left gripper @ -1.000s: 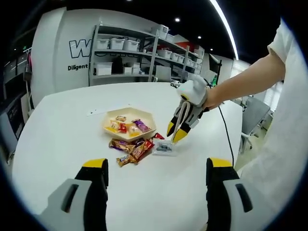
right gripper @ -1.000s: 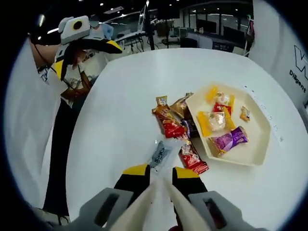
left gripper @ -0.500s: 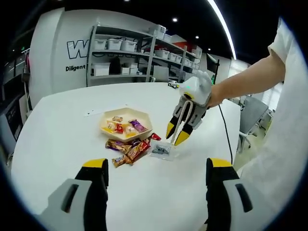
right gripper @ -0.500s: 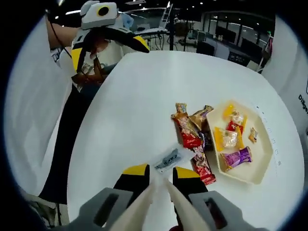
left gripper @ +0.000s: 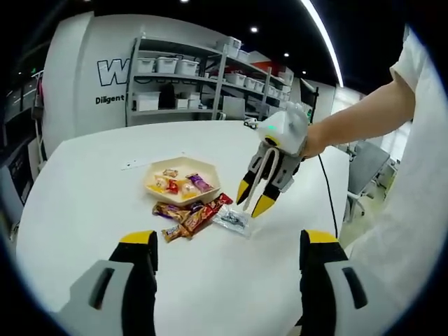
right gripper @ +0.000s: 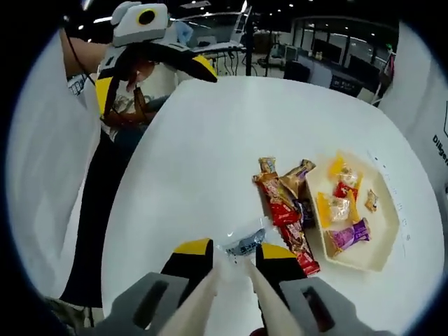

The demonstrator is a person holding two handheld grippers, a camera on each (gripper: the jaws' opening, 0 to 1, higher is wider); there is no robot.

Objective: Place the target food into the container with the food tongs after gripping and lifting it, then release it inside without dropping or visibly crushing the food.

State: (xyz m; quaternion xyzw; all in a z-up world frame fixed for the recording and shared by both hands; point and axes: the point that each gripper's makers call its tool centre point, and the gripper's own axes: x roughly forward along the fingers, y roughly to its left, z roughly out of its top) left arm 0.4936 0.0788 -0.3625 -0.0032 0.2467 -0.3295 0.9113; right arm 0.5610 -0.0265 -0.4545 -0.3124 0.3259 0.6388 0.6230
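The right gripper (right gripper: 234, 253) carries the tongs (left gripper: 257, 183); its jaws stand slightly apart, the tong tips just over a clear packet (right gripper: 245, 243) lying on the table (right gripper: 196, 161) beside the snack pile (right gripper: 285, 203). The step looks like the grasp: close gently, lift, carry to the tray (right gripper: 378, 259). The left gripper (left gripper: 227, 245) hovers with jaws spread.

cream tray (left gripper: 207, 190), clear packet (left gripper: 232, 219), white table (left gripper: 84, 189)
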